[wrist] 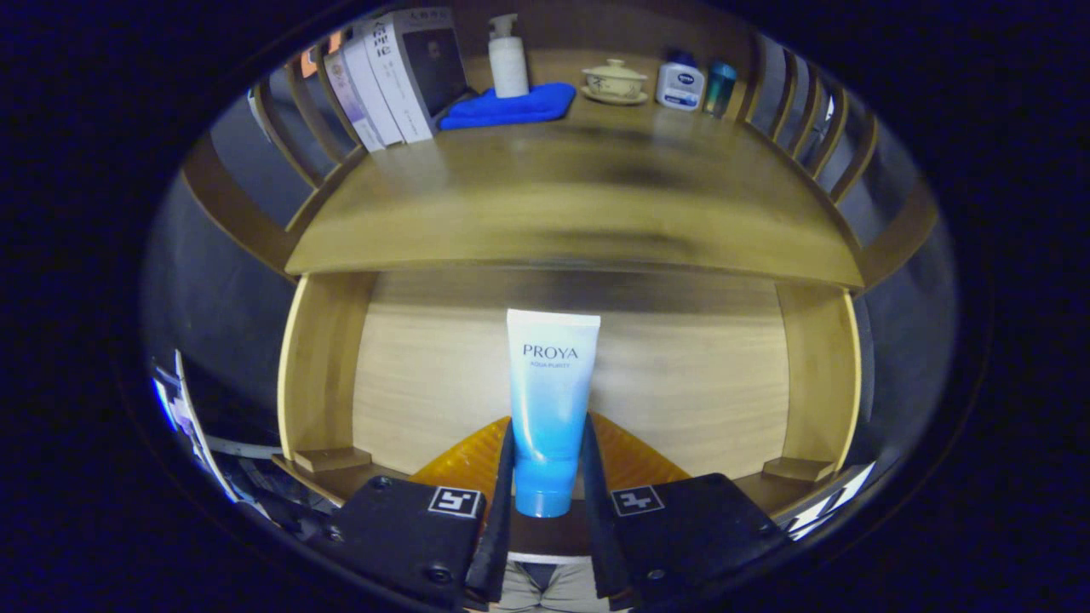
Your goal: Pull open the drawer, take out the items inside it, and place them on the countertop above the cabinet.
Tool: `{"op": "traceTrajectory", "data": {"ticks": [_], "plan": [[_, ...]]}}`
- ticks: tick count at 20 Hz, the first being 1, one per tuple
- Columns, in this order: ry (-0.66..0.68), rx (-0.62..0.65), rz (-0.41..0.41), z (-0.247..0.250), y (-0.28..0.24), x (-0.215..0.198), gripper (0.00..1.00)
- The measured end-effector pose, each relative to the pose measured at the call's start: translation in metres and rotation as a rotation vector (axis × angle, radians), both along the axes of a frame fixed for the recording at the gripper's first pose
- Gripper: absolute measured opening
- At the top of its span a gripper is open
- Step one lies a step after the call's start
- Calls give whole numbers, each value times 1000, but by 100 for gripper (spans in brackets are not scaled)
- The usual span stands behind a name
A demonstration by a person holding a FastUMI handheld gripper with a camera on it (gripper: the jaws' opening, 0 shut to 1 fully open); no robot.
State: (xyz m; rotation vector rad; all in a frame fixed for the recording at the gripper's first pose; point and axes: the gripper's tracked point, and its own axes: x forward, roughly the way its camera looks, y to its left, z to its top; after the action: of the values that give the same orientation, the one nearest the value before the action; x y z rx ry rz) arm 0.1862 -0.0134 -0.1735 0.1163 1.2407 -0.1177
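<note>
**Tube gripped above the open drawer**

The blue-and-white tube (549, 409) stood upright at the lower centre of the frame, cap downward, clamped between the two fingers of the gripper (547, 477), which pressed on it from both sides near its lower end. Behind it lay the pale wooden floor of the pulled-out drawer (681, 383), with its side walls left and right. Above that stretched the countertop (579, 213). At the top of the frame, along the back, stood leaning books (392, 77), a pump bottle (507, 60) on a folded blue cloth (511, 106), a lidded cup (614, 81) and two small bottles (694, 85).
</note>
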Motion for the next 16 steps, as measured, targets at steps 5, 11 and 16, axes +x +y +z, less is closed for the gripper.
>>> {"op": "traceTrajectory", "data": {"ticks": [5,11,16], "plan": [[-81,-21,1,46,-8,13,42],[-163,-62,-23,88,-22,42,42],[-195,-99,-61,105,-36,71,42]]}}
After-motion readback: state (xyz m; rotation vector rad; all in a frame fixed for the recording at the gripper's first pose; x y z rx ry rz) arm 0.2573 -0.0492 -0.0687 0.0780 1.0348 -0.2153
